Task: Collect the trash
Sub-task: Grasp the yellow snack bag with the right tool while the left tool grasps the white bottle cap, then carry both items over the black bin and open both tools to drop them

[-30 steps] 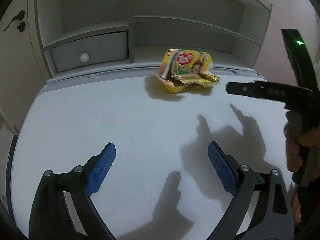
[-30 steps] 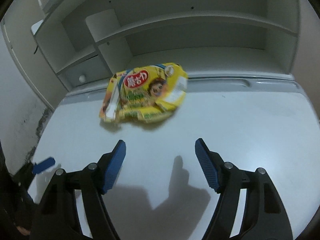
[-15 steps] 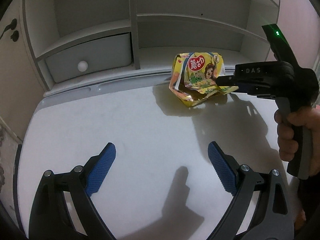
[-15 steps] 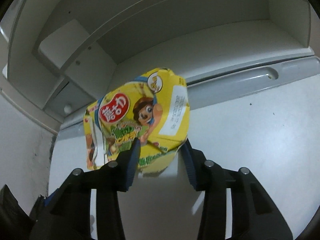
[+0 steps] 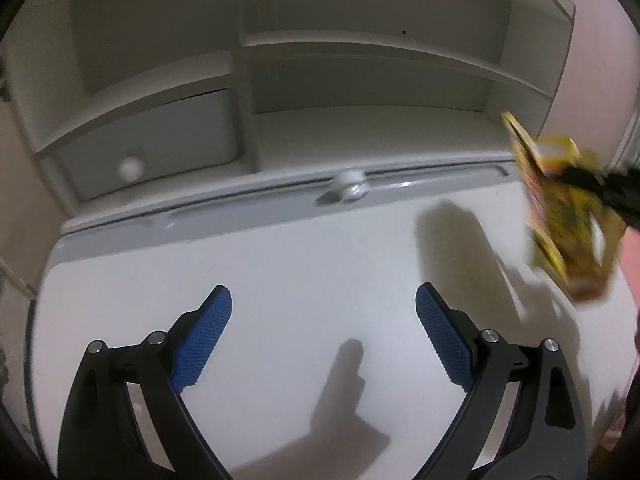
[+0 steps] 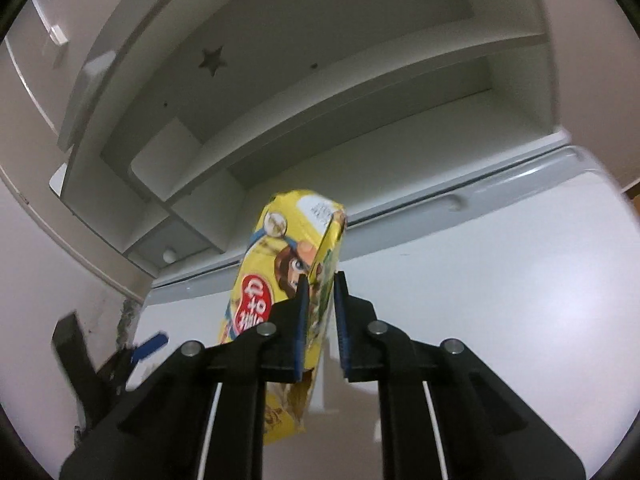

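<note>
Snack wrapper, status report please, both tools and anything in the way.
Right tool shut on the yellow snack wrapper, lifted off the white desk. Left tool open, empty, over the desk. Nothing in the way.

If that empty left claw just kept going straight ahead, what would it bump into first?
Probably the small white knob on the grey ledge at the desk's back edge; nothing lies between it and the open left gripper. Depth is hard to judge.
</note>
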